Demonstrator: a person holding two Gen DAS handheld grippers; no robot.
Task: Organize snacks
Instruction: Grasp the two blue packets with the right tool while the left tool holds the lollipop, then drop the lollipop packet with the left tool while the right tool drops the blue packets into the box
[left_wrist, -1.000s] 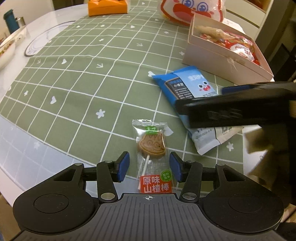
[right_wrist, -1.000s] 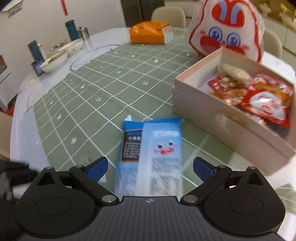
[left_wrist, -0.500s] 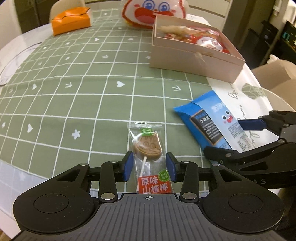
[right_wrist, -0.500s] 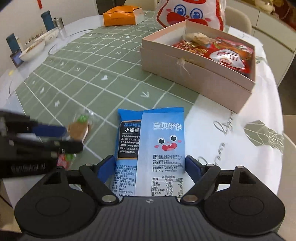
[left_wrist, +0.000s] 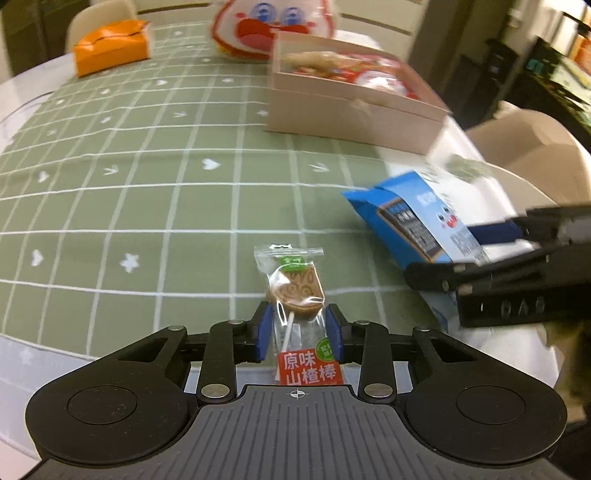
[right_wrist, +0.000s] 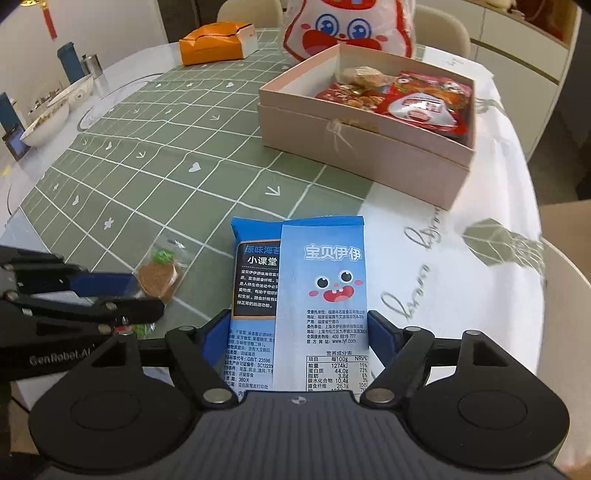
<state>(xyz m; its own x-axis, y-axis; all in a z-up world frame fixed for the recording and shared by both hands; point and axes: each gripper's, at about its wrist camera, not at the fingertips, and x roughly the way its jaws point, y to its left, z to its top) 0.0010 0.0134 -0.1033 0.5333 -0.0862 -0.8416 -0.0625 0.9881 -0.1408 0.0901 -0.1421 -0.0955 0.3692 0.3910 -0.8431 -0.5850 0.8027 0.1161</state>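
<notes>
My left gripper (left_wrist: 297, 336) is shut on a clear-wrapped hawthorn lollipop (left_wrist: 295, 291) with a red label, tilted up off the green checked tablecloth (left_wrist: 147, 206). My right gripper (right_wrist: 295, 339) is shut on a blue snack packet (right_wrist: 317, 280) with a cartoon face, held near the table's front edge. The lollipop also shows in the right wrist view (right_wrist: 160, 278), with the left gripper (right_wrist: 107, 291) around it. The blue packet shows in the left wrist view (left_wrist: 413, 225), with the right gripper (left_wrist: 469, 254) on it. A pink open box (right_wrist: 354, 147) holding several snacks stands behind.
A red and white cartoon bag (right_wrist: 351, 26) stands behind the pink box. An orange box (right_wrist: 214, 42) lies at the far side. Bowls (right_wrist: 55, 107) and bottles (right_wrist: 70, 61) sit at the far left. A beige chair (left_wrist: 528, 155) stands off the table's right.
My left fingers have closed on the lollipop and tilted it up. My right fingers have closed on the blue packet. Both views shifted slightly toward the pink box.
</notes>
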